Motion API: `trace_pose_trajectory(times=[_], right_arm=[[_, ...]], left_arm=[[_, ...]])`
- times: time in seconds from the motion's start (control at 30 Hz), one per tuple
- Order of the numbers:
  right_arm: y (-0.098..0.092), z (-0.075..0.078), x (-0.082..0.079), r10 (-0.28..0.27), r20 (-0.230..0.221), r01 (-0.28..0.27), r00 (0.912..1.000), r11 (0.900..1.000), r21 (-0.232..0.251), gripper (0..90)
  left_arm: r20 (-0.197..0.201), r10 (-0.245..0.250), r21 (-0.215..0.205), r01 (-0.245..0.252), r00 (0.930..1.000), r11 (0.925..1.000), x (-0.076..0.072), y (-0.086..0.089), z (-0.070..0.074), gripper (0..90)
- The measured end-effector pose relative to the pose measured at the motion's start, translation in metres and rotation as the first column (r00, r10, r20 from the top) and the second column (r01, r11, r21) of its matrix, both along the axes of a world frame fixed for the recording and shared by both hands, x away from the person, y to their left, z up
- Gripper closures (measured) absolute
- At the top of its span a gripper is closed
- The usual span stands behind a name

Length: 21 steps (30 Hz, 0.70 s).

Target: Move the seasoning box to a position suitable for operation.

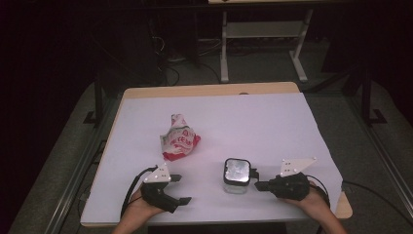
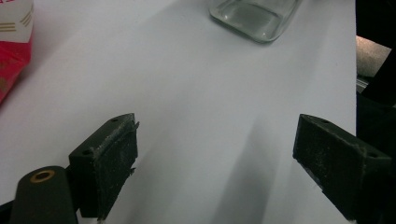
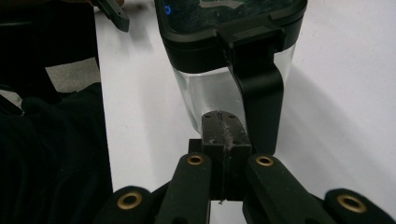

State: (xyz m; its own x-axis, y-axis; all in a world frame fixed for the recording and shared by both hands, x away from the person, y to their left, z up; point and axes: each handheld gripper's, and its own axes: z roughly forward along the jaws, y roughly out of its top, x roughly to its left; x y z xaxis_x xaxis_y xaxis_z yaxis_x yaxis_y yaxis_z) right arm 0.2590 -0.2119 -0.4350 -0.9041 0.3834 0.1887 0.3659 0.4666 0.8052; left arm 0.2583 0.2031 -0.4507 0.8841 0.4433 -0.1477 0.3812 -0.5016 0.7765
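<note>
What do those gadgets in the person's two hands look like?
Both tongs, left and right, are matt black, each topped by a pale grey three-cornered plate with small dark holes. Black cables loop from them. Brass-coloured rivets pin the linkages, and the flat pads look scuffed. The forearms are bare.

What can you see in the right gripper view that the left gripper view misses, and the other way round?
The right gripper view alone shows the black lid of the glass container with its side latch hanging down, and the right gripper with jaws shut together, tips just in front of the container. The left gripper view alone shows the edge of a red and white crumpled bag and the left gripper with jaws wide apart over bare table. Both share the white table and the clear glass of the container.
</note>
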Motion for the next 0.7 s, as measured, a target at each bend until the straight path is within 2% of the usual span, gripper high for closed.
trace_pose_trajectory(times=[0.27,0.5,0.7], right_arm=[[0.0,0.0,0.002,-0.013,0.012,0.013,0.9998,1.0,-0.004,89.8],[-0.002,0.001,0.005,-0.041,0.02,0.041,0.9989,0.999,0.004,89.8],[-0.004,0.001,0.01,-0.064,0.033,0.064,0.9974,0.998,0.002,89.9]], left_arm=[[-0.004,-0.002,-0.005,0.002,1.0,1.0,-0.001,-0.001,0.0,13.4],[0.019,-0.011,-0.008,0.012,0.9998,0.9999,-0.002,-0.002,0.0,13.4],[0.027,0.005,-0.02,-0.004,0.9996,0.9998,-0.003,-0.004,0.001,13.4]])
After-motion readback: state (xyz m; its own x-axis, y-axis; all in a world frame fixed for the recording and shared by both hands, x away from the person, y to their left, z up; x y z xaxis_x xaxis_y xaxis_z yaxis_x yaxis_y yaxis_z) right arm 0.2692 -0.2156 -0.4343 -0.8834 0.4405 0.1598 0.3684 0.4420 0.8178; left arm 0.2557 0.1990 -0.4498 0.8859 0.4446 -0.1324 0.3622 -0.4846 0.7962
